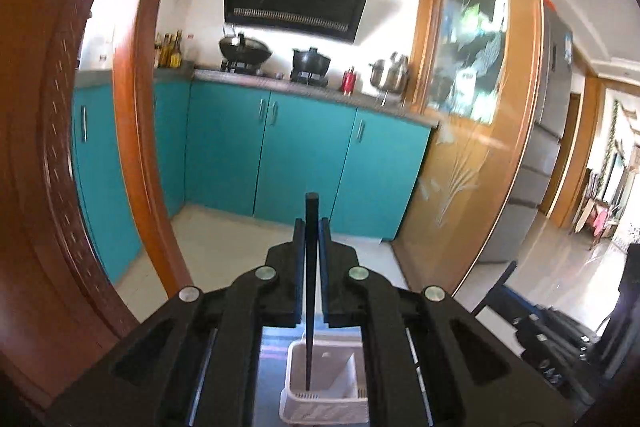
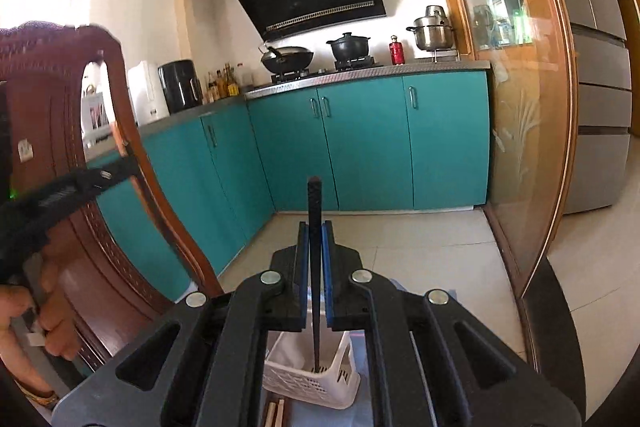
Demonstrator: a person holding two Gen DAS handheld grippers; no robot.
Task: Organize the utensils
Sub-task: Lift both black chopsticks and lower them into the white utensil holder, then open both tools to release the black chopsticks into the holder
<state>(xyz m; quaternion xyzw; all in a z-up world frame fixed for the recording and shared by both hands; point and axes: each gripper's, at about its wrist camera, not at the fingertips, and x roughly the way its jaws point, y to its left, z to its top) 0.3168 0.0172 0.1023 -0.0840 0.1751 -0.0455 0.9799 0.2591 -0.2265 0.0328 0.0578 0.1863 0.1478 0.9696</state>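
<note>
Black chopstick [image 1: 311, 267] clamped upright in my left tool [image 1: 311, 227], its lower tip hanging over the white slotted basket [image 1: 344, 409] on the tabletop below. My right tool [image 2: 315, 231] is pinched on a second black chopstick [image 2: 315, 267], tip down inside the same basket [image 2: 288, 383]; pale wooden chopsticks [image 2: 274, 413] lie just beside it. Teal cabinets [image 2: 360, 143] ahead, carved chair back [image 1: 48, 147] at left.

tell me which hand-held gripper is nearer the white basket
Hard to call; about level. The left hand-held gripper and the right hand-held gripper each hold a black chopstick upright, tip down over the white basket.
</note>
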